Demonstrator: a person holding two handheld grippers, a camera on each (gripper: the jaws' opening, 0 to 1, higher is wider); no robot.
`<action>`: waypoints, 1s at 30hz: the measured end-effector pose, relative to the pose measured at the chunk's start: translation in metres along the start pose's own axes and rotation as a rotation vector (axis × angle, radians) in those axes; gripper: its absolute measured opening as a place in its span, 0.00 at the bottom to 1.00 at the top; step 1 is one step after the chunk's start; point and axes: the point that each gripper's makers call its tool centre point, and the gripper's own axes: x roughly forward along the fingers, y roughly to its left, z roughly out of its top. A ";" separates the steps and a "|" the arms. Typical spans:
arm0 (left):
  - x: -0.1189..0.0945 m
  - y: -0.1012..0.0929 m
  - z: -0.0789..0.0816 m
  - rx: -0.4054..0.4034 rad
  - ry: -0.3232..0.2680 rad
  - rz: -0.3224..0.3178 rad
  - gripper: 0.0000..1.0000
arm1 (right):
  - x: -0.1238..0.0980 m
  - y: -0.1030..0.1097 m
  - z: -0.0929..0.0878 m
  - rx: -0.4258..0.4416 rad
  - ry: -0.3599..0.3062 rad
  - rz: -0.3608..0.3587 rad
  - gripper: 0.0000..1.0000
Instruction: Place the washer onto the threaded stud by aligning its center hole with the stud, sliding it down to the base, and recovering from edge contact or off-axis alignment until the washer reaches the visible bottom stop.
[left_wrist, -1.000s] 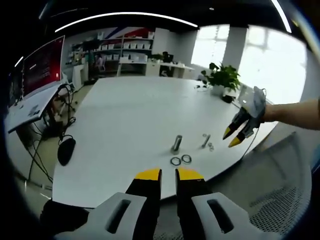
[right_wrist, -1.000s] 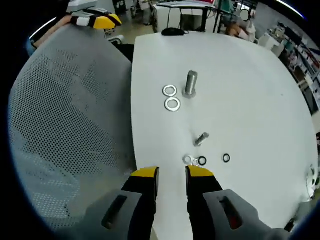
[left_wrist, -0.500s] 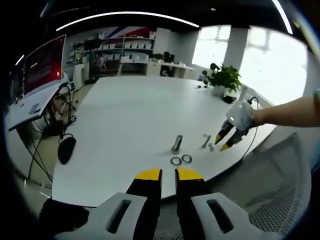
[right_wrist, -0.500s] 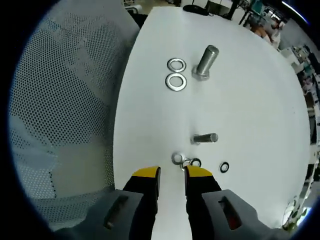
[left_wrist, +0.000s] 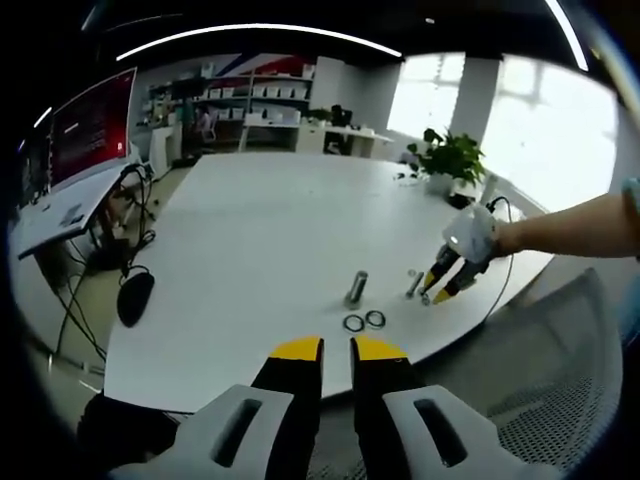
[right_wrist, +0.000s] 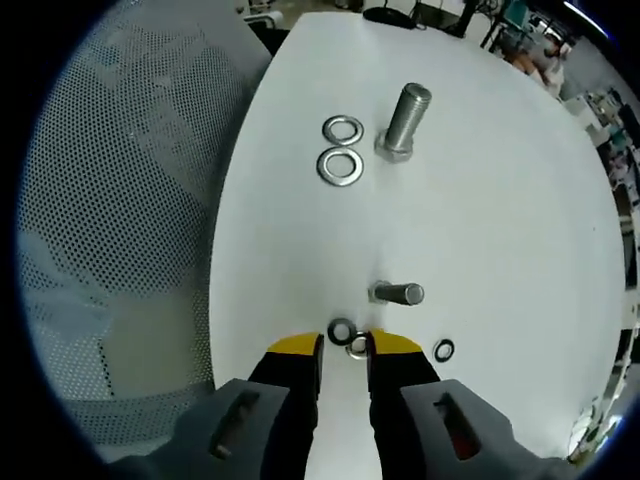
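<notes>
A large steel stud (right_wrist: 405, 118) (left_wrist: 356, 287) stands upright on the white table (right_wrist: 500, 210). Two large washers (right_wrist: 341, 165) (left_wrist: 364, 321) lie flat beside it. A smaller stud (right_wrist: 398, 293) (left_wrist: 414, 283) sits nearer my right gripper. My right gripper (right_wrist: 345, 345) (left_wrist: 440, 291) is low over the table and open, its tips on either side of a small washer (right_wrist: 357, 346); another small washer (right_wrist: 341, 330) lies just ahead. My left gripper (left_wrist: 336, 350) hovers off the table's near edge, jaws slightly apart and holding nothing.
A black ring (right_wrist: 443, 350) lies right of my right jaw. A grey mesh chair (right_wrist: 110, 230) (left_wrist: 560, 380) stands against the table edge. A potted plant (left_wrist: 445, 155) is at the table's far side, and a computer mouse (left_wrist: 133, 298) at its left edge.
My right gripper has come down and forward to the small washers by the smaller stud, one washer now between its tips. The left gripper has stayed put.
</notes>
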 end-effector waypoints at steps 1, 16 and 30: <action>0.000 0.000 0.000 -0.001 -0.001 0.000 0.08 | 0.001 0.001 -0.001 -0.021 0.012 0.002 0.19; 0.000 0.002 0.002 -0.005 -0.013 0.007 0.08 | 0.005 -0.003 -0.003 -0.118 0.064 -0.016 0.16; -0.001 0.001 0.003 -0.016 -0.024 0.004 0.09 | 0.009 -0.002 -0.005 -0.070 0.061 0.038 0.16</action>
